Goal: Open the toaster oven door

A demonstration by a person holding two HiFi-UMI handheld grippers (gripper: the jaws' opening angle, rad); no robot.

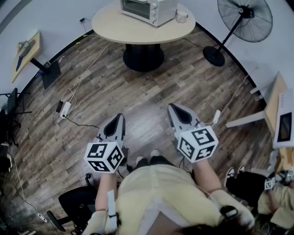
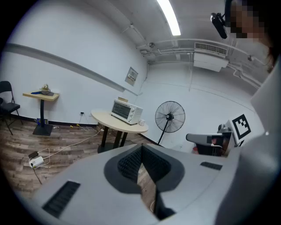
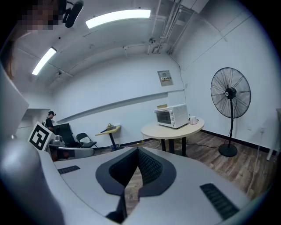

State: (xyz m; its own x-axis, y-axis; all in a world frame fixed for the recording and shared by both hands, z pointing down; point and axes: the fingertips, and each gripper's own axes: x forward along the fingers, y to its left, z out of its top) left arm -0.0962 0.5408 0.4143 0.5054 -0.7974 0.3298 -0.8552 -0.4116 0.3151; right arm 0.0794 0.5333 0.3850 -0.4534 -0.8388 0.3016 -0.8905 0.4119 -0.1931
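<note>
The left gripper (image 1: 118,121) and the right gripper (image 1: 175,112) hover side by side, jaws pressed together on nothing, probably just carried idle because the toaster oven (image 1: 148,9), door shut, sits well apart at twelve o'clock on the round table (image 1: 138,35)

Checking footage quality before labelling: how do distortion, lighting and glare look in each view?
Head view: fisheye curves the floor, pale sheen mid-frame, even light. Left gripper view: dark round vignette, ceiling light blown out. Right gripper view: same vignette, walls bowed, oven sharp.
</note>
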